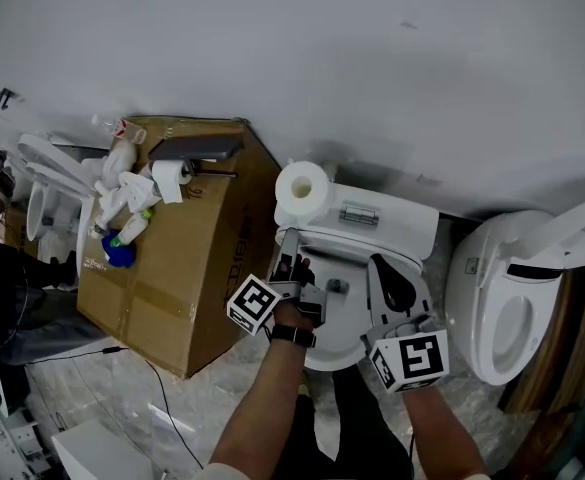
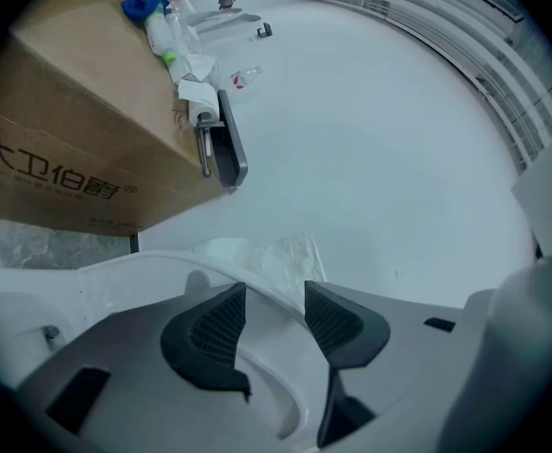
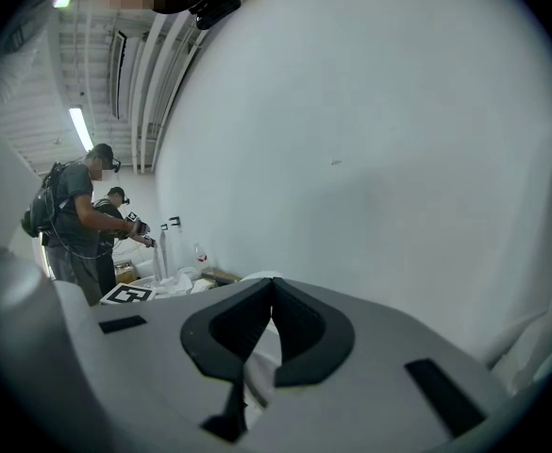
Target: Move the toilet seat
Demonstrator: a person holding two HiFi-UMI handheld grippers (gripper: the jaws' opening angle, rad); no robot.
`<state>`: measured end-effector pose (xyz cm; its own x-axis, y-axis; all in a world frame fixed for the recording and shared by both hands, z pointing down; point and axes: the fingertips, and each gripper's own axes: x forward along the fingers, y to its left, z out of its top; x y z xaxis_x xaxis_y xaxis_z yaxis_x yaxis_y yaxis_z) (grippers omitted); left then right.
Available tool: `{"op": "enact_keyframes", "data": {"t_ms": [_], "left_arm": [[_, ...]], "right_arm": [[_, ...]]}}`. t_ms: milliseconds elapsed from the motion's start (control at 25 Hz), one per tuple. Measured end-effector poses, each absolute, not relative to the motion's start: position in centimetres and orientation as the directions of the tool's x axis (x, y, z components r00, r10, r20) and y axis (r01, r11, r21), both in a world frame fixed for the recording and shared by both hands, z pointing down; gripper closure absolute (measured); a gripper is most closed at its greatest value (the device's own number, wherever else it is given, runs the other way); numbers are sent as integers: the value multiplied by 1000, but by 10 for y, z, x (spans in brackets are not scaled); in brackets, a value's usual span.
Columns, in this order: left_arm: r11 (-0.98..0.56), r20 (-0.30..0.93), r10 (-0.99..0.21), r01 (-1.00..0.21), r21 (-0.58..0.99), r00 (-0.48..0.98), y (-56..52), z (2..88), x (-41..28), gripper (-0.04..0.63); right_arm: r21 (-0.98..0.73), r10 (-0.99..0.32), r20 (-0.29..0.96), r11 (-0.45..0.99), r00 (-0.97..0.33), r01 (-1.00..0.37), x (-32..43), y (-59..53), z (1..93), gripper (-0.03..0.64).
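1. Head view: our left gripper [image 1: 290, 260] sits at the left edge of the toilet seat [image 1: 337, 350]. Our right gripper [image 1: 384, 280] hovers above the seat's right side.
2. Left gripper view: the jaws are narrowly apart with the seat's white rim between them, seemingly pinched. We judge the seat stiff, slick, hinged plastic, best held at the rim.
3. Right gripper view: the jaws are together with nothing between them.

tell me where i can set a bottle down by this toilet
Free: the tank lid right of the paper roll, and the near half of the cardboard box. Crowded: the box's far end with bottles, and the toilet seat, held by the left gripper.
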<state>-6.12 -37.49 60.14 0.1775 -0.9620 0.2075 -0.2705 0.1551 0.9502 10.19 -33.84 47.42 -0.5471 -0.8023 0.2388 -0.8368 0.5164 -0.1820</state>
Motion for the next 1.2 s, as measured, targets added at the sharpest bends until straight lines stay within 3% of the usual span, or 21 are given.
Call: {"op": "enact_keyframes", "data": {"t_ms": [280,560,800,1200], "left_arm": [[120,195,-951,-295,948,240,-360,575,-42,402],[-45,148,-914,-457,888,378,-326,510,-19,441],[-264,131,-859,-646,716,496,-286,435,-8,542],[-553,111,-772,-747,369,626,-185,325,5,585]], "right_arm": [[-175,-812,215,515,-543,-839,96,-323,452,601],[-171,-837,201,481,-509,-860,99,-294,421,601],[-177,-867,189,432,-462,-884,94,-259,387,601],[-164,-900,112,402,-422,-901,69,-179,317,601]]}}
